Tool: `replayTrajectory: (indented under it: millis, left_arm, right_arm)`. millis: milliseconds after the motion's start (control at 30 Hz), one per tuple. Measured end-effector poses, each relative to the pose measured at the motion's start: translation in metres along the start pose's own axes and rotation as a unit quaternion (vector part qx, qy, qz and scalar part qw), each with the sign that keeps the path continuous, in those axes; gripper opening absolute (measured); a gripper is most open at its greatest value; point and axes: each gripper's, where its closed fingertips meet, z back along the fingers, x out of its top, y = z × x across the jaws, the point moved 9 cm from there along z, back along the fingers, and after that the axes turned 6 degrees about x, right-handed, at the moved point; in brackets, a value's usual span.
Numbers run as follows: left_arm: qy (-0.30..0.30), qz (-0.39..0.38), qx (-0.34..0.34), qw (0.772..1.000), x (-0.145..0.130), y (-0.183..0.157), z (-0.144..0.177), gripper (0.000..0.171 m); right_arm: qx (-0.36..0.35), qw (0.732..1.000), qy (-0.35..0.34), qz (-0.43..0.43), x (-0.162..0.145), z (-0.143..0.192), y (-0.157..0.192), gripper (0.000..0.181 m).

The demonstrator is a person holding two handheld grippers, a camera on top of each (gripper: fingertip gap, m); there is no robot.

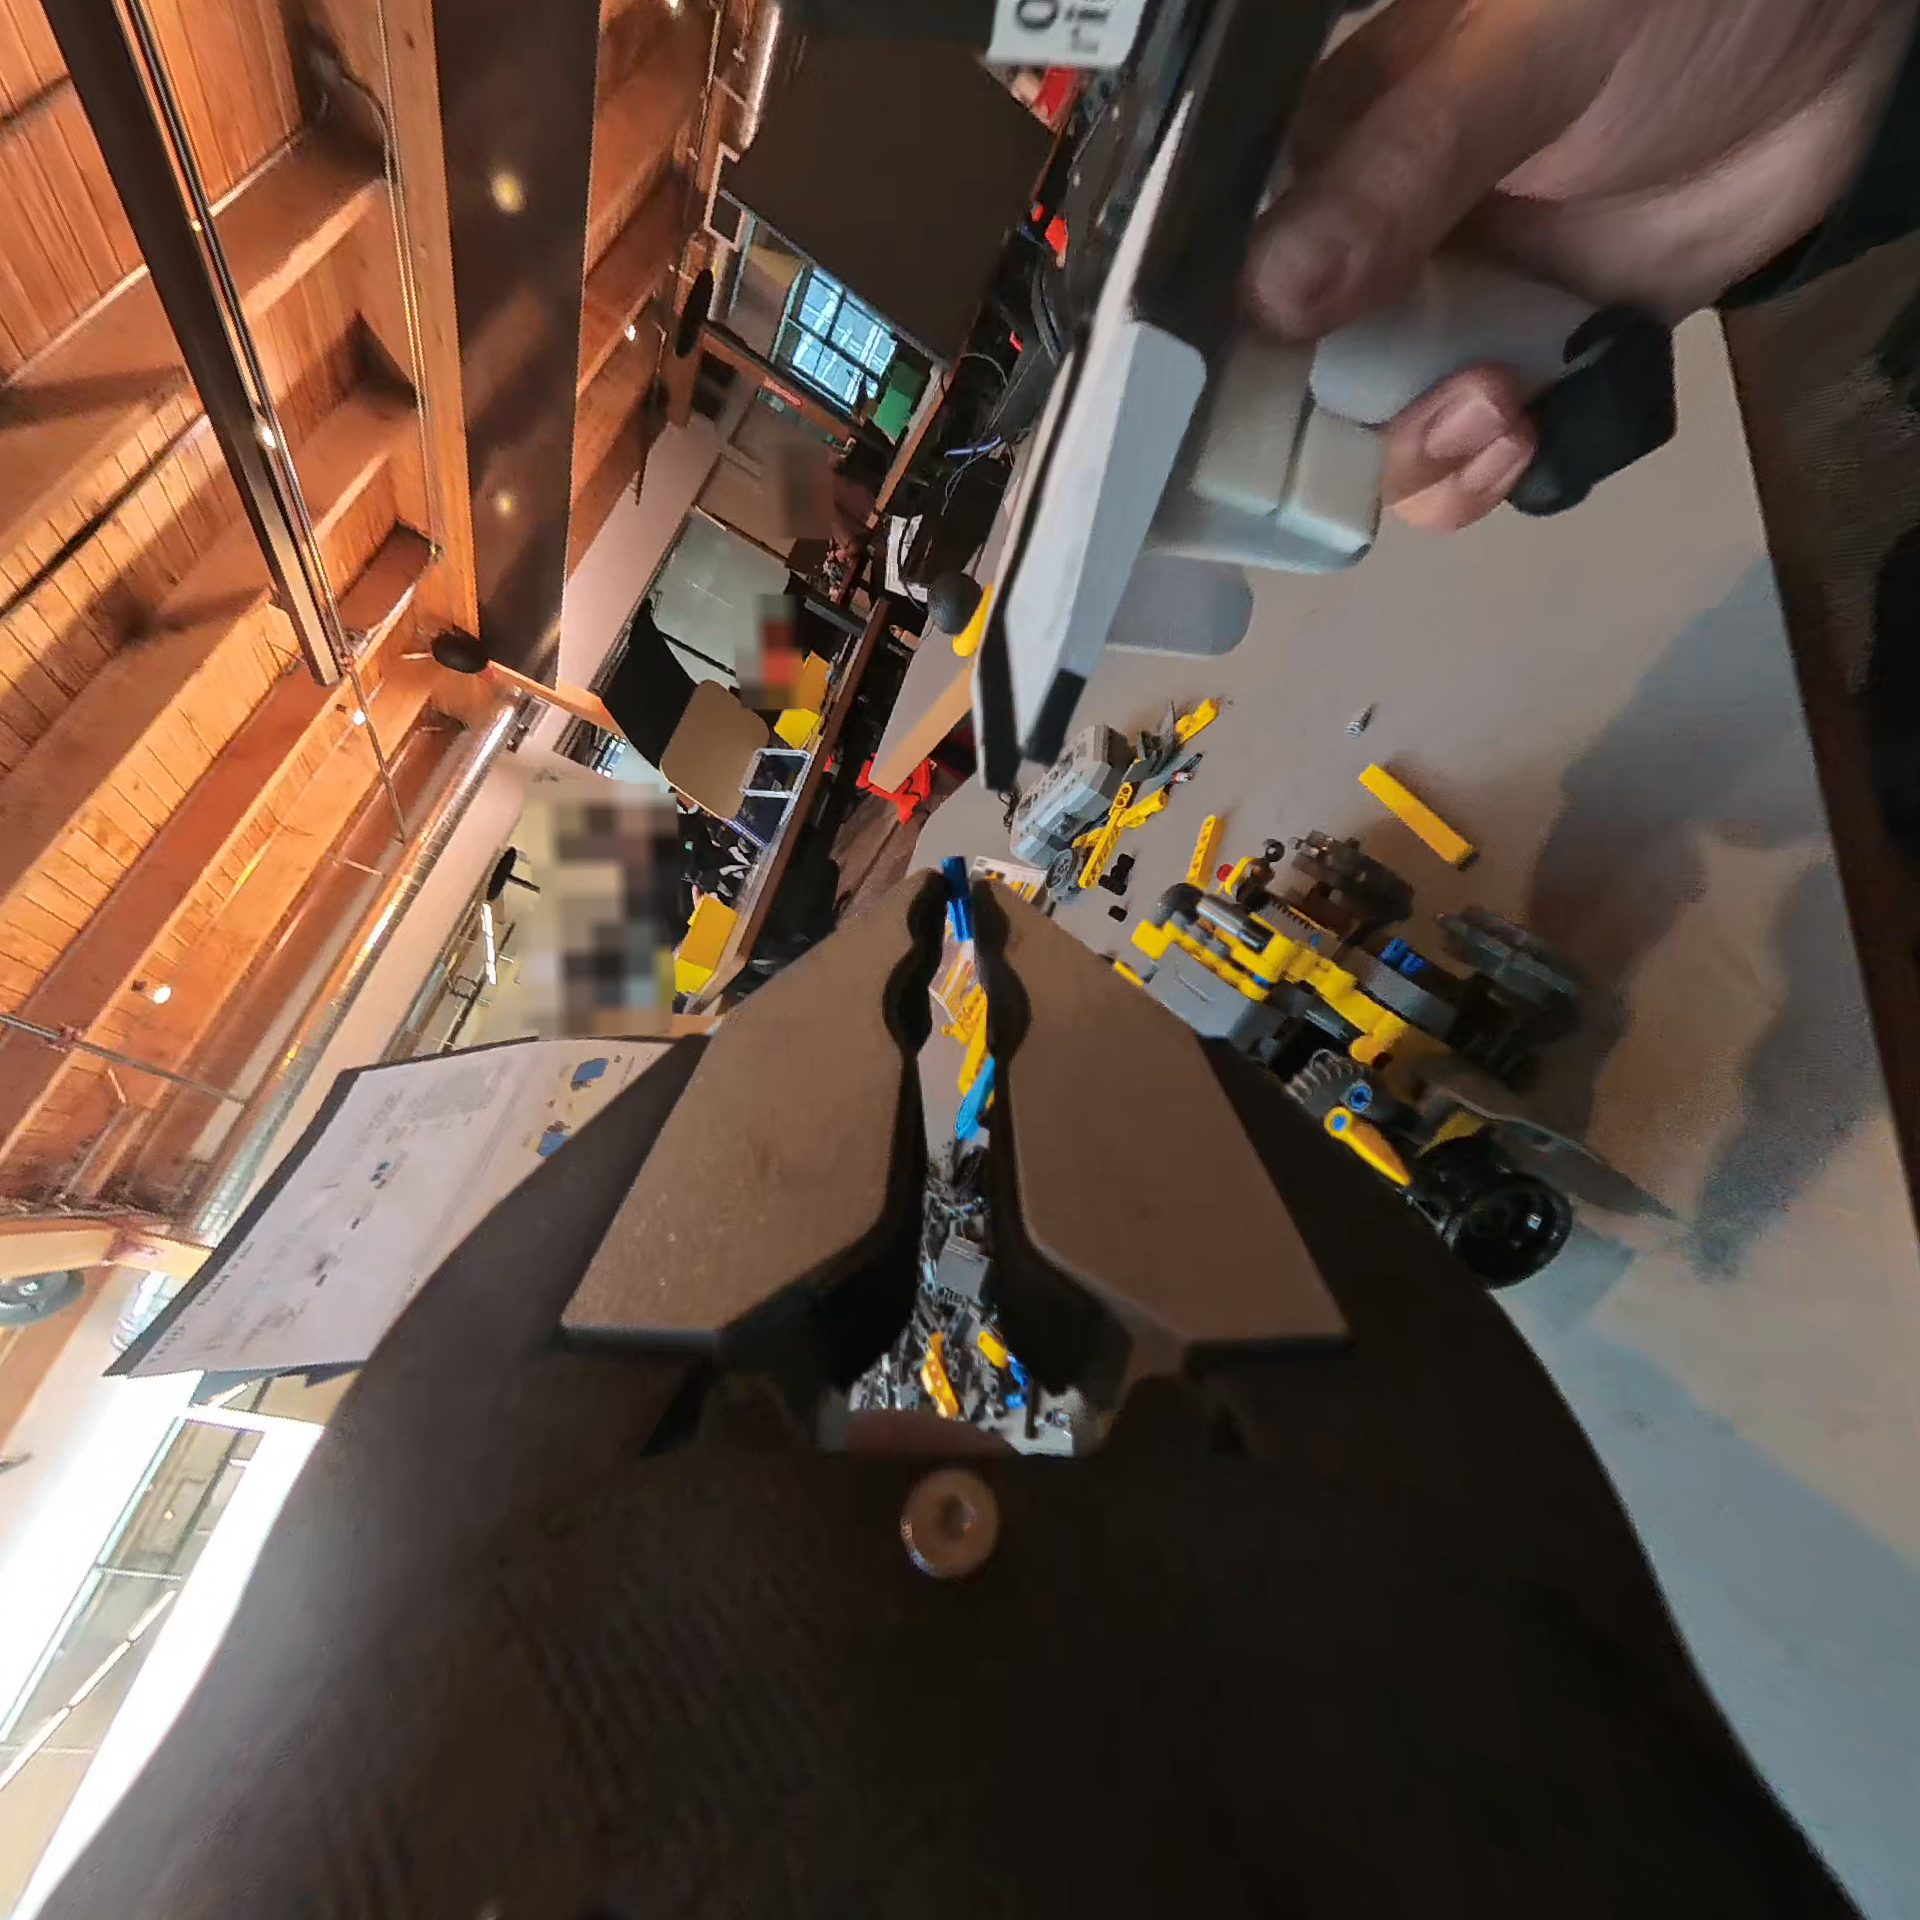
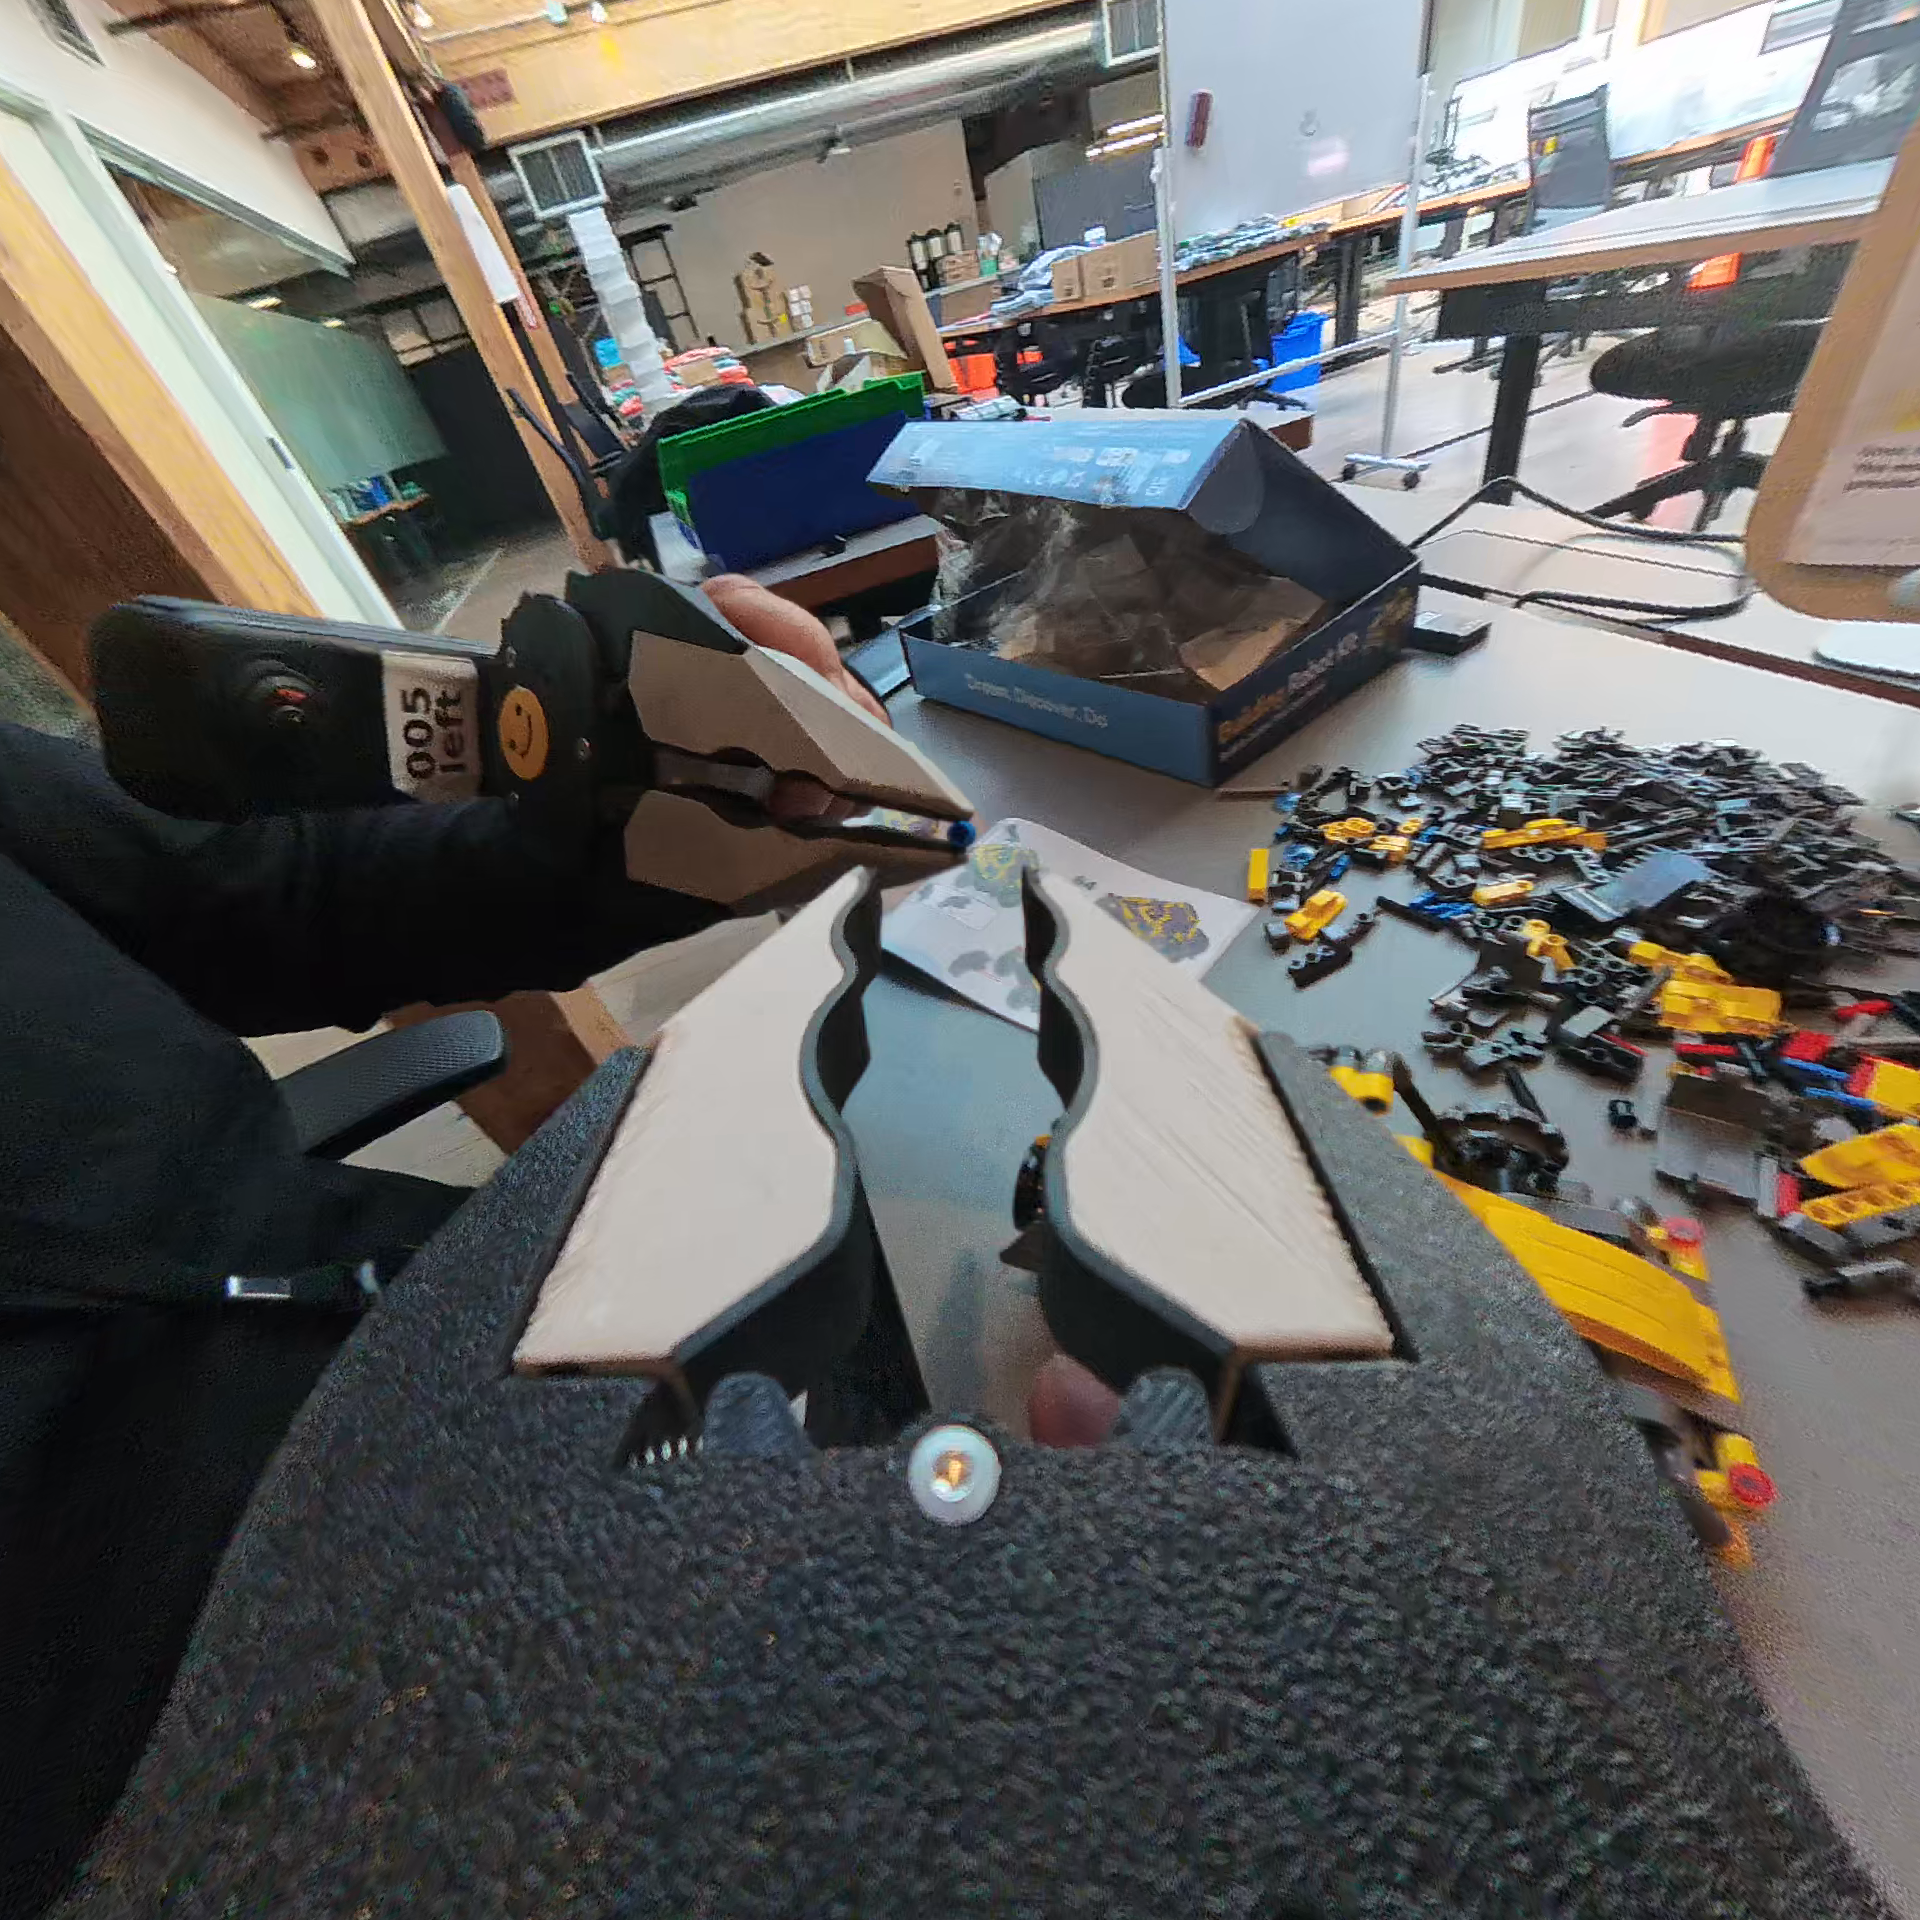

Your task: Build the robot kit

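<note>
My left tongs (image 2: 961,831) pinched a small blue pin (image 2: 962,830) at the tips, at eleven o'clock of my empty, parted right tongs (image 2: 945,904); so thin a hold, I judged, could let it fall to the table (image 2: 1558,686).

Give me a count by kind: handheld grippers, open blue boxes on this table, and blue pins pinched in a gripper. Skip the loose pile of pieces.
Handheld grippers: 2, the left gripper and the right gripper
Open boxes: 1, the blue box behind the pieces
Pinched pins: 1, the blue pin at the left gripper's tips
Total: 4
</note>
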Motion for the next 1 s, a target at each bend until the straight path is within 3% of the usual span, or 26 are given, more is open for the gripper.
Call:
replayTrajectory:
  millis: [567,733,867,933,1000]
  left_arm:
    - [-0.015,-0.033,-0.014,0.999,0.009,-0.015,0.003,0.001]
    - [-0.017,-0.013,-0.021,1.0,0.009,-0.016,0.003,0.001]
    - [0.001,0.046,-0.034,0.998,0.006,-0.019,-0.002,0.002]
    - [0.033,0.076,-0.038,0.996,0.001,-0.022,-0.006,0.015]
    - [0.059,0.114,-0.042,0.991,-0.005,-0.026,-0.004,0.017]
  right_arm:
    - [0.025,0.999,0.013,-0.027,-0.009,-0.007,-0.001,0.005]
    - [0.01,1.0,0.02,-0.012,-0.01,-0.004,0.001,0.004]
    - [-0.035,0.998,0.045,0.001,-0.017,0.005,-0.008,0.004]
    - [-0.098,0.993,0.067,0.017,-0.02,0.027,-0.022,0.004]
    - [-0.178,0.98,0.082,0.018,-0.026,0.063,-0.043,0.004]
